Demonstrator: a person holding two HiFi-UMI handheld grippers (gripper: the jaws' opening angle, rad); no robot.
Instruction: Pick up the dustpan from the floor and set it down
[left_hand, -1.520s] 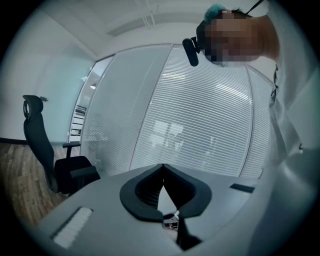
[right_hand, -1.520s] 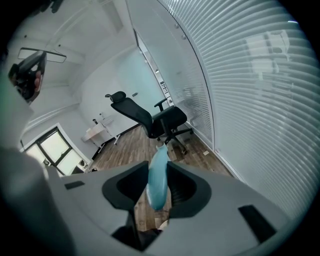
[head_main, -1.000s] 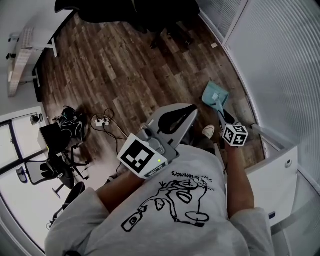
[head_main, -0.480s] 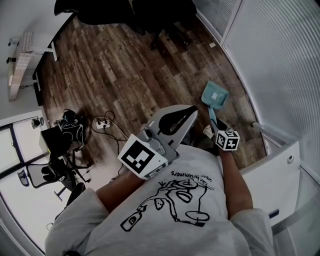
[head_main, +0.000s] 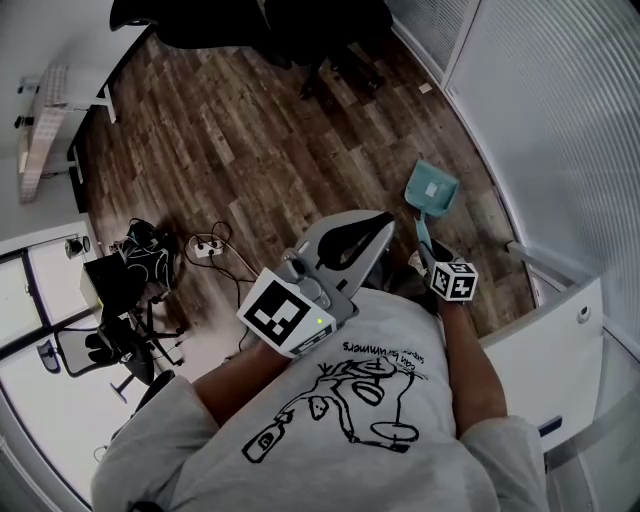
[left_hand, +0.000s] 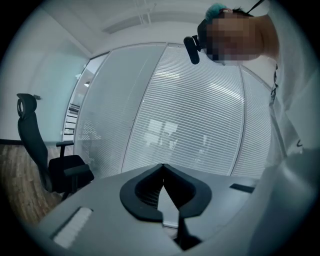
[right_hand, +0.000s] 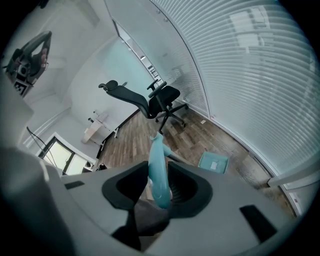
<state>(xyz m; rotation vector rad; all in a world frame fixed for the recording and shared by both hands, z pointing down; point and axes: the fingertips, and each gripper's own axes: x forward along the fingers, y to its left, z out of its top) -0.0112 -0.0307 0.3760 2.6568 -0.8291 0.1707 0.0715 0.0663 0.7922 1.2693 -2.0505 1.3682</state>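
While our right gripper (right_hand: 159, 162) clamps the handle (right_hand: 160, 185) of the dustpan (head_main: 432, 188), left gripper (left_hand: 162, 167) closed and empty, the far-off pan (right_hand: 214, 161) could swing and twist loose.

The right gripper (right_hand: 160, 169) grips between its jaws the teal handle (right_hand: 156, 150) of the dustpan (right_hand: 214, 162), whose pan lies on the wooden floor (right_hand: 190, 137) near the blinds.

A teal dustpan (head_main: 432, 190) is seen at two o'clock, its pan laid flat on the wood floor (head_main: 250, 130), its long handle raised toward six o'clock.
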